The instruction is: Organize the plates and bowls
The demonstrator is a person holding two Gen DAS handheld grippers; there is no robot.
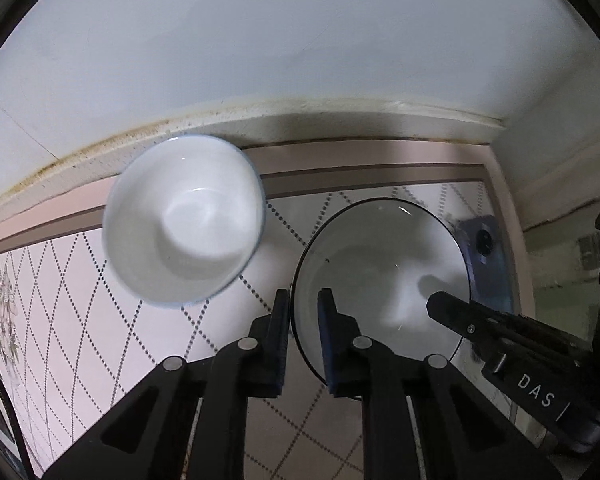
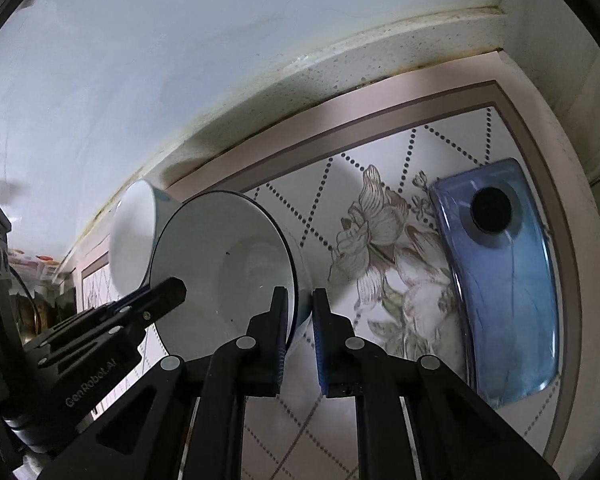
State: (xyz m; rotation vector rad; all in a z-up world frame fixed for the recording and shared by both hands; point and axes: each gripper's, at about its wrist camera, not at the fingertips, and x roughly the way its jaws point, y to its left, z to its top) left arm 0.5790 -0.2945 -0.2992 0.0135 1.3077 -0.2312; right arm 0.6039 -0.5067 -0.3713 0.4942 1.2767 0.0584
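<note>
A pale wall rises behind everything, and below it runs a speckled stone ledge with a stained, grimy seam. On the counter lies a mat with a pinkish-brown border, dotted diamond lines and a flower print near its right end.

A blue phone lies face down on the mat's right side, its round black camera ring up, well apart from the dishes.

The dark-rimmed shallow dish, white inside, sits near the middle of the mat and is gripped from both sides. The left gripper is closed tight on its left rim, one finger outside the edge and the blue-padded one inside. The right gripper is clamped the same way on the opposite rim, the edge pinched between its pads. From the right wrist view the dish looks tilted, but I cannot tell whether it is off the mat. Each tool shows in the other's view as a black arm reaching to the dish.

The white bowl, deeper and with a faint blue rim, stands upright just to the left of the dish, close to the ledge. From the right wrist view the white bowl shows behind the dish's far edge; whether the two touch I cannot tell.
</note>
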